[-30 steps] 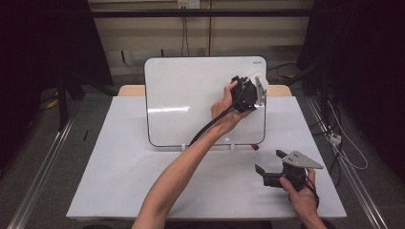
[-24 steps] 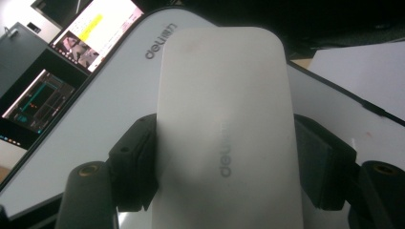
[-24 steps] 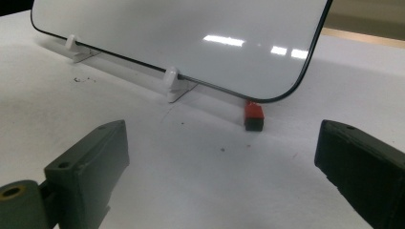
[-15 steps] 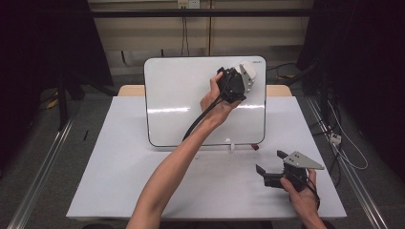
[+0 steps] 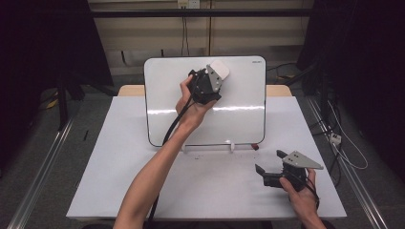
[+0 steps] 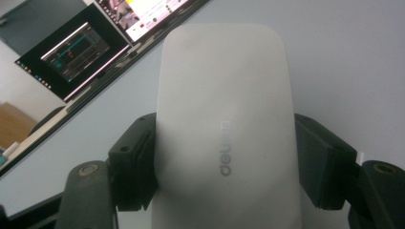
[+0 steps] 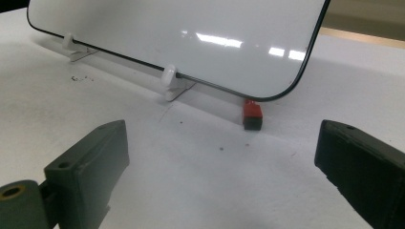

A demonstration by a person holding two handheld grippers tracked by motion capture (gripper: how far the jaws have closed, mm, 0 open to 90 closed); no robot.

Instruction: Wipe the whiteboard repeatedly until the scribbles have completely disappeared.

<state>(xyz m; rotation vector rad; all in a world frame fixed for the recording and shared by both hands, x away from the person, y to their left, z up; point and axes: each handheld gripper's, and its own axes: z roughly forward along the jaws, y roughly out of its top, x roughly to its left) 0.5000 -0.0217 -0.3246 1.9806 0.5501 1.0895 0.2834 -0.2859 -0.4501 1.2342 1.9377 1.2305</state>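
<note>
Whiteboard (image 5: 239,119) upright; eraser (image 6: 224,143) lengthwise in left gripper (image 5: 210,86), prob. flat against it.

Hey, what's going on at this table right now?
A person is working a white rectangular whiteboard propped upright on the white table. The left gripper is shut on a white rounded plastic eraser and presses it to the board's upper part. The right gripper rests open near the table's front right corner, holding nothing. A small red and black block lies under the board's lower right corner.
</note>
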